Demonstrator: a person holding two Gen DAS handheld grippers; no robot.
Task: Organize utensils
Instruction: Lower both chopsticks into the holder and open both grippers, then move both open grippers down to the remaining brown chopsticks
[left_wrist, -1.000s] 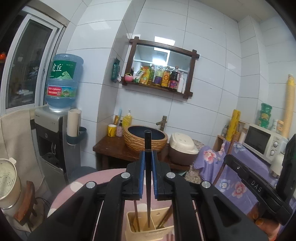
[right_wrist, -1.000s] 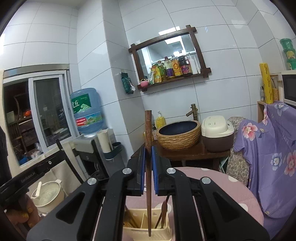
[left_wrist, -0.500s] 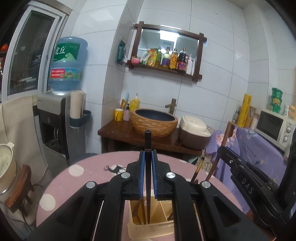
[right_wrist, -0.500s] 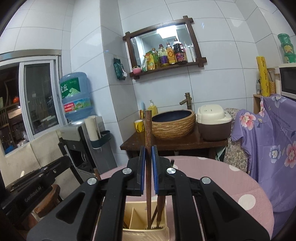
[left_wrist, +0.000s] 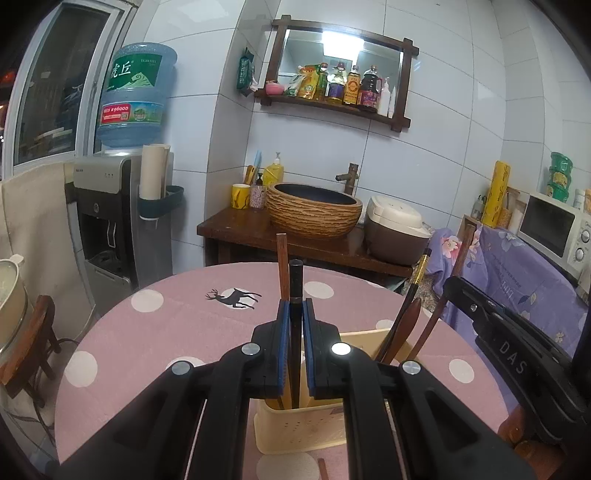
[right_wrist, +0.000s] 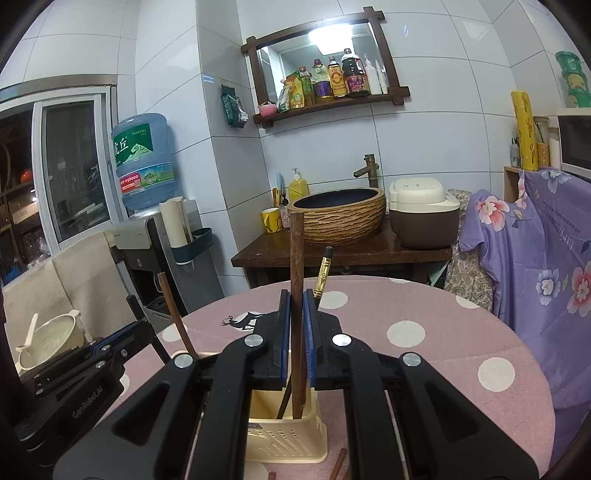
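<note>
A: Left wrist view. What does the left gripper (left_wrist: 295, 325) hold?

B: Its blue pads are clamped on an upright black chopstick (left_wrist: 295, 280), whose lower end dips into the cream utensil holder (left_wrist: 306, 428) standing on the pink polka-dot tablecloth (left_wrist: 177, 332). Just behind it stands a brown wooden chopstick (left_wrist: 282, 266). In the holder's right-hand part lean a gold-banded black chopstick (left_wrist: 419, 273) and a dark wooden spoon (left_wrist: 404, 325).

A: Right wrist view. And the right gripper (right_wrist: 296, 325)?

B: Jaws closed on a brown wooden chopstick (right_wrist: 296, 254), held upright with its tip inside the perforated cream holder (right_wrist: 284, 439). The gold-banded chopstick (right_wrist: 323, 273) leans just to the right of it; another wooden chopstick (right_wrist: 173, 310) slants up from the holder's left side, beside the other gripper.

A: Anything outside the holder?

B: A reddish-brown stick (right_wrist: 338, 465) lies on the cloth in front of the holder, only partly in view; whether it is a chopstick cannot be told.
</note>
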